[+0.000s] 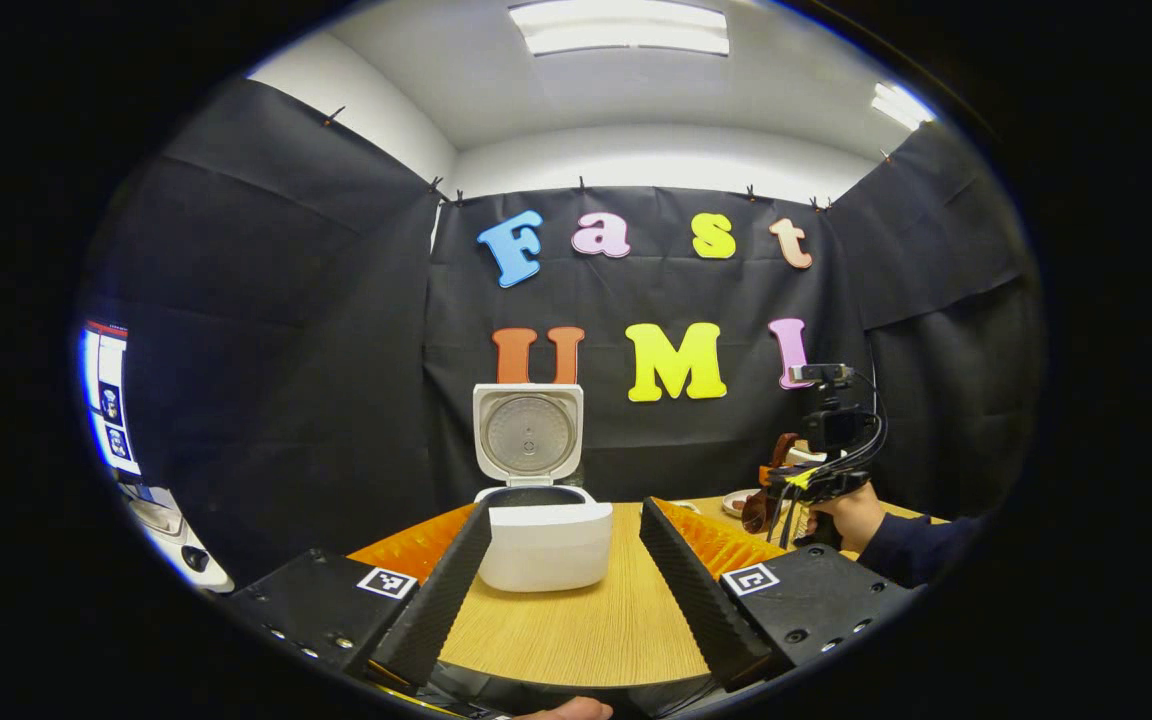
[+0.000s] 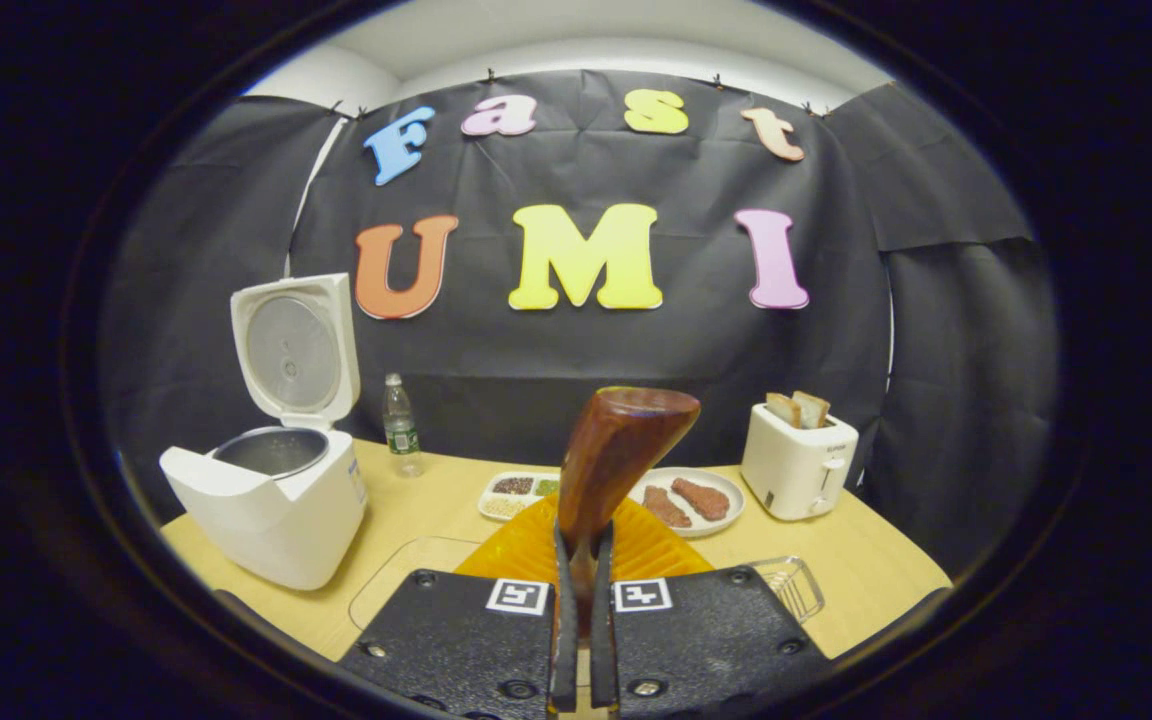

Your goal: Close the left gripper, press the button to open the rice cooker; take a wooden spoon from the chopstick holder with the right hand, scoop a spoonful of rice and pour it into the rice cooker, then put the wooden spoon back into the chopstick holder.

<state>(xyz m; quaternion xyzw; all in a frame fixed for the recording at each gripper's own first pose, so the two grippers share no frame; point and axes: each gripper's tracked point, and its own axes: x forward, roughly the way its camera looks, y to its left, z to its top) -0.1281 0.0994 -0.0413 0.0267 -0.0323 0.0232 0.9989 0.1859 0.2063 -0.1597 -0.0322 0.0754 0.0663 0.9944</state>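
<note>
Here the right claw grips the wooden spoon upright, bowl topmost; left claw open.

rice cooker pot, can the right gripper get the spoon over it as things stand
Probably yes: the rice cooker stands with its lid swung up, and the right gripper, shut on the wooden spoon, has bare table between.

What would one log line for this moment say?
rice cooker: lid open | left gripper: open, facing cooker | right gripper: shut on wooden spoon, raised
</note>
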